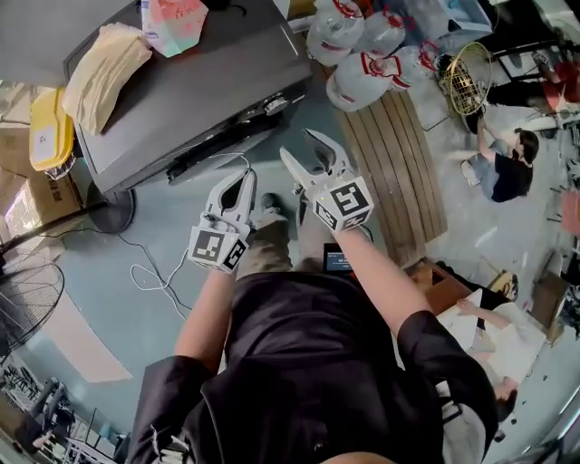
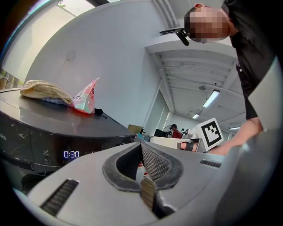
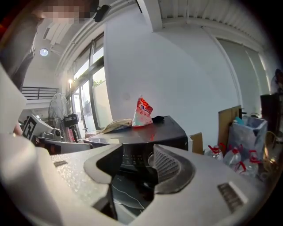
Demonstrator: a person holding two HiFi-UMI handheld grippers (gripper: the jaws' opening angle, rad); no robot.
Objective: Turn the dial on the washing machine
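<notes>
Ahead and to the left of the left claw (image 1: 243, 181) stands the washing machine (image 1: 199, 91). A folded cloth (image 1: 104, 72) and a pink packet (image 1: 174, 23) lie on its lid, up beyond the claw's tips. The left claw is clenched, tips together with nothing between them. Its own view shows the lit display (image 2: 71, 154) to the left of its jaws.

The right claw (image 1: 299, 145), just beside the left one, is released, jaws spread and empty. The dial (image 1: 275, 105) sits on the front panel straight ahead of its tips, apart from them. Wooden boards (image 1: 399, 163) and plastic bottles (image 1: 358, 77) lie to its right.
</notes>
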